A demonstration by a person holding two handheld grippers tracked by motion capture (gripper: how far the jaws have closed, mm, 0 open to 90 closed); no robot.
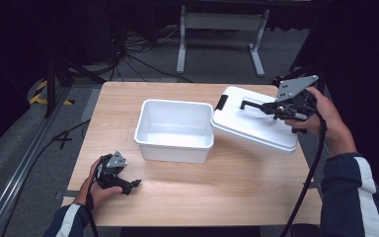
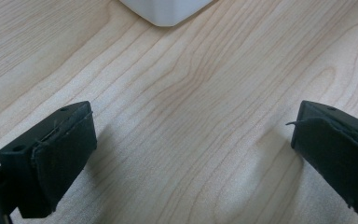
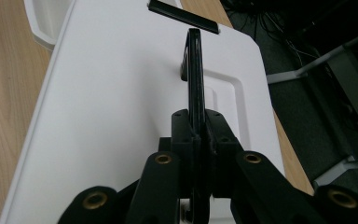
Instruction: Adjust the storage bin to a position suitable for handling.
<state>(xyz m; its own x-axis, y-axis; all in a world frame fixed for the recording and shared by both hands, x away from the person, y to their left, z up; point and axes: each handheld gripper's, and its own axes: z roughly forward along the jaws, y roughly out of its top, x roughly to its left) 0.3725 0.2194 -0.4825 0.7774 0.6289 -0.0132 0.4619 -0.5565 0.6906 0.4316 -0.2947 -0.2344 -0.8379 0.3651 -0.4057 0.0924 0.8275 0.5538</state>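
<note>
An open white tub stands in the middle of the wooden table. Its white lid hangs tilted to the tub's right, one edge over the tub's right rim. My right gripper is shut on the lid's black handle, which stands upright between the jaws in the right gripper view; a black latch sits at the lid's far edge. My left gripper rests low at the table's front left, open, with bare wood between its pads. A corner of the tub shows ahead of it.
Beyond the table's far edge lie dark floor, cables and a grey stand's legs. The lid's right end reaches near the table's right edge. A metal rail runs along the floor at the left.
</note>
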